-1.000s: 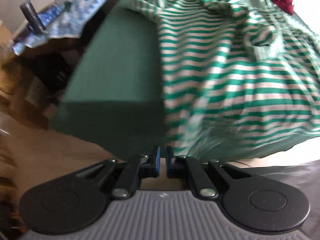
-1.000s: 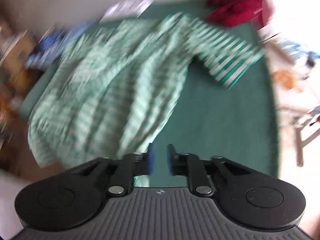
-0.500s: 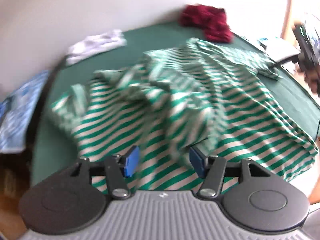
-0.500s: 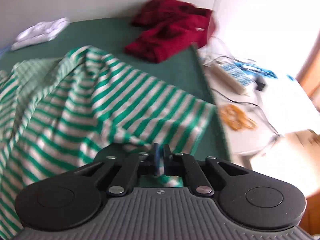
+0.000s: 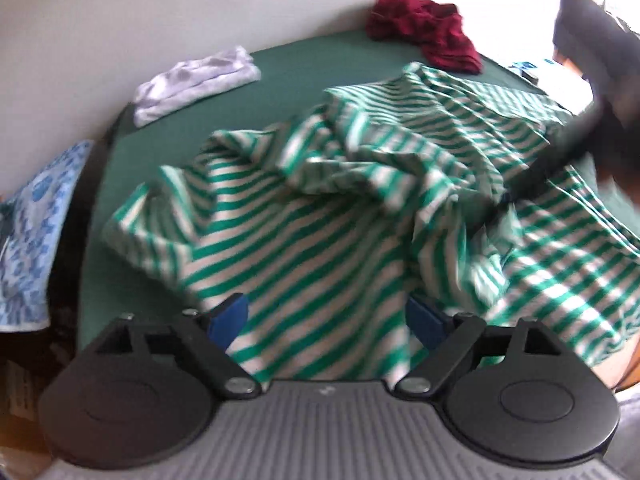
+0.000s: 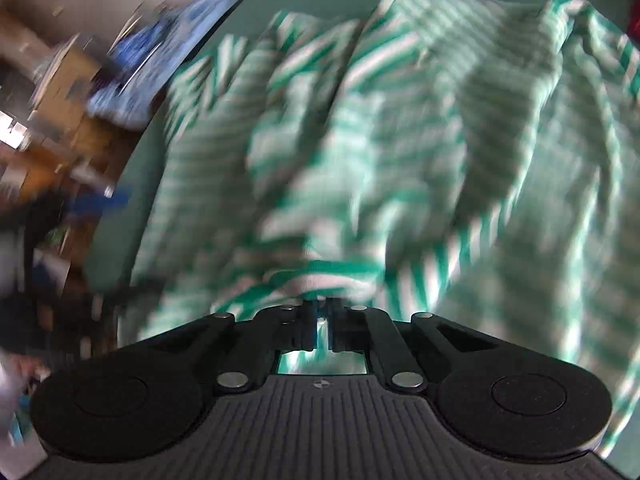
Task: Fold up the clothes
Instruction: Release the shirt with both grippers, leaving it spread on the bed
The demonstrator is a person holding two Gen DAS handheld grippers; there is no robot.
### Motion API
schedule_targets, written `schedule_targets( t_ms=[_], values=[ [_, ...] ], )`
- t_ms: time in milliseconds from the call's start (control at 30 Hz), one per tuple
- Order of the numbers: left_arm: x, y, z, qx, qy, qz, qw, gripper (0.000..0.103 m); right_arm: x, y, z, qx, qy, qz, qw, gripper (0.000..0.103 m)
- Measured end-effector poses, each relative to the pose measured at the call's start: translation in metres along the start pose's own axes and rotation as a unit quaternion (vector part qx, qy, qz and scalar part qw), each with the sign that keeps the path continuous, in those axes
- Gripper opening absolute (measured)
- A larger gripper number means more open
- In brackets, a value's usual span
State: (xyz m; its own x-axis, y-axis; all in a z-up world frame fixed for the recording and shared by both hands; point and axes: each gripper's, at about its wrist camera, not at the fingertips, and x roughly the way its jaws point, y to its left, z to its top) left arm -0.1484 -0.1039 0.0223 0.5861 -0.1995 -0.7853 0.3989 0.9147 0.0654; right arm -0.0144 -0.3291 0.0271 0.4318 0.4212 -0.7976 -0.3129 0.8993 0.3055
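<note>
A green-and-white striped shirt [image 5: 320,216] lies rumpled across the green table [image 5: 304,72]. My left gripper [image 5: 326,322] is open, its blue pads wide apart just above the shirt's near part, with cloth showing between them but not clamped. The right gripper [image 5: 520,192] shows in the left wrist view as a dark blurred bar reaching into the shirt from the right. In the right wrist view my right gripper [image 6: 320,312] is shut on a bunched fold of the striped shirt [image 6: 400,140], which hangs blurred in front of it.
A dark red garment [image 5: 424,34] lies at the table's far right corner. A folded white cloth [image 5: 196,78] sits at the far left by the wall. A blue patterned cloth [image 5: 32,224] covers something left of the table. Cluttered boxes [image 6: 52,112] stand beyond the left edge.
My left gripper opened wide and sank closer over the shirt. My right gripper, shut on the sleeve end, swung left over the shirt body, dragging the fabric with it.
</note>
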Motion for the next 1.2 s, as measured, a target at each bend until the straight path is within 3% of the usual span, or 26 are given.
schedule_targets(
  t_ms=[67, 100, 167, 200, 233, 267, 300, 367, 433, 500, 633, 767, 867, 1000, 1100, 1133, 1200],
  values=[
    [0.0, 0.01, -0.001, -0.012, -0.004, 0.0, 0.9999, 0.092, 0.007, 0.009, 0.022, 0.004, -0.001, 0.008, 1.0, 0.003],
    [0.0, 0.016, -0.001, -0.018, -0.006, 0.0, 0.9998, 0.094, -0.012, -0.004, 0.059, 0.03, -0.081, -0.013, 0.996, 0.003],
    [-0.001, 0.026, -0.002, -0.03, -0.011, 0.001, 0.9995, 0.093, -0.051, -0.031, 0.13, 0.08, -0.237, -0.054, 0.967, 0.004],
    [-0.001, 0.031, -0.002, -0.036, -0.013, 0.001, 0.9993, 0.093, -0.066, -0.042, 0.153, 0.097, -0.297, -0.066, 0.948, 0.012],
    [0.0, 0.028, -0.001, -0.025, -0.018, 0.001, 0.9995, 0.093, -0.071, -0.049, 0.166, 0.11, -0.306, -0.073, 0.943, 0.018],
    [0.0, 0.026, 0.0, -0.014, -0.024, 0.0, 0.9996, 0.093, -0.076, -0.056, 0.179, 0.123, -0.316, -0.081, 0.937, 0.039],
    [0.001, 0.024, 0.001, -0.003, -0.027, -0.004, 0.9996, 0.093, -0.079, -0.062, 0.189, 0.133, -0.324, -0.087, 0.932, 0.053],
    [0.005, 0.022, 0.003, 0.013, -0.034, -0.014, 0.9992, 0.094, -0.072, -0.056, 0.174, 0.121, -0.316, -0.088, 0.937, 0.054],
    [0.011, 0.022, 0.005, 0.024, -0.039, -0.023, 0.9987, 0.093, -0.051, -0.045, 0.147, 0.072, -0.259, -0.086, 0.959, 0.051],
    [0.022, 0.025, 0.009, 0.028, -0.039, -0.028, 0.9985, 0.09, -0.022, -0.035, 0.113, 0.044, -0.197, -0.105, 0.974, 0.051],
    [0.045, 0.041, 0.02, 0.019, -0.039, -0.006, 0.999, 0.086, 0.017, -0.028, 0.048, 0.019, -0.099, -0.132, 0.986, 0.045],
    [0.062, 0.09, 0.038, 0.001, -0.056, 0.072, 0.9958, 0.086, 0.028, -0.028, 0.023, 0.006, -0.069, -0.186, 0.98, 0.046],
    [0.07, 0.148, 0.046, -0.065, -0.05, 0.12, 0.9894, 0.086, 0.02, -0.036, 0.009, 0.02, -0.069, -0.217, 0.973, 0.046],
    [0.089, 0.218, 0.039, -0.188, -0.003, 0.117, 0.9752, 0.091, 0.018, -0.036, -0.008, 0.042, -0.07, -0.211, 0.974, 0.05],
    [0.106, 0.221, 0.042, -0.185, 0.008, 0.104, 0.9771, 0.093, 0.023, -0.027, -0.025, 0.037, -0.064, -0.211, 0.975, 0.05],
    [0.112, 0.216, 0.045, -0.176, 0.007, 0.114, 0.9778, 0.096, 0.025, -0.023, -0.029, 0.034, -0.065, -0.212, 0.974, 0.05],
    [0.123, 0.207, 0.05, -0.158, 0.003, 0.132, 0.9786, 0.092, 0.029, -0.016, -0.035, 0.03, -0.066, -0.217, 0.974, 0.049]
  ],
)
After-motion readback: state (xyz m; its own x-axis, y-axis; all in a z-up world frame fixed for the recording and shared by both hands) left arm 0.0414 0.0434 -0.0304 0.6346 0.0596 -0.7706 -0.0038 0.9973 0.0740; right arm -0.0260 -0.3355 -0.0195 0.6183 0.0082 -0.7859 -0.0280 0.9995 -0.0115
